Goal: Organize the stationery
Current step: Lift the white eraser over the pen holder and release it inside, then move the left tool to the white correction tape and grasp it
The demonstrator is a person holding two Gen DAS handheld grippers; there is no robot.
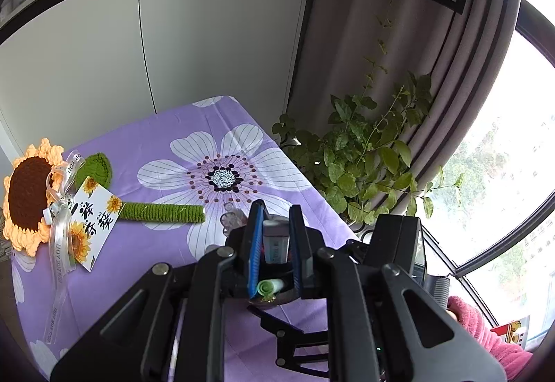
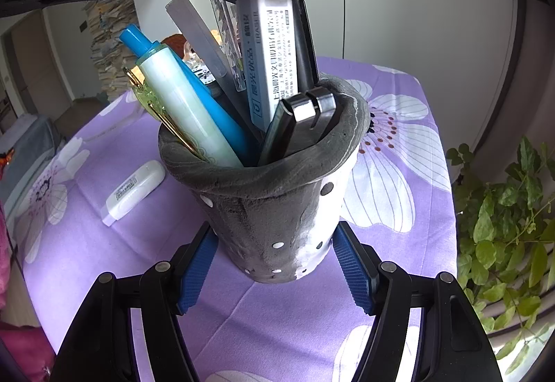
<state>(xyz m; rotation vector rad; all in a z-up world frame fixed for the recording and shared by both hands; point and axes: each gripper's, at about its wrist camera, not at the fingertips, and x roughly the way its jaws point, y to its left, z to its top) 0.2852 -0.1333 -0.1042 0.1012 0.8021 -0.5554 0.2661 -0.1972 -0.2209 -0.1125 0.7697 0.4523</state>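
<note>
Now my left tongs (image 1: 274, 236) are closed on the eraser (image 2: 270, 63), a long white bar in a printed sleeve, and hold it over the pen cup (image 2: 277, 201); its lower end already sits inside the rim, at about 1 o'clock of the opening. My right tongs (image 2: 274, 264) straddle the base of the cup, spread wide. The blue pads sit just beside the wall on both sides; I cannot tell if they touch.

The cup stands on the worktop (image 2: 399, 243), which has a purple flowered cloth. It is crowded: teal pen (image 2: 184, 104), blue pen (image 2: 215, 111), grey ruler-like strip (image 2: 197, 35), black clip-like item (image 2: 301, 118). A white correction tape (image 2: 133, 191) lies on the cloth at 9 o'clock of the cup, not yet stored. A crochet sunflower (image 1: 31, 194) lies at the far left of the worktop.

Risks, my guess: the eraser jams against the black item on release and leans out or tips. The cup looks top-heavy; with the right tongs not clamped, a downward push could rock it on the soft cloth.
</note>
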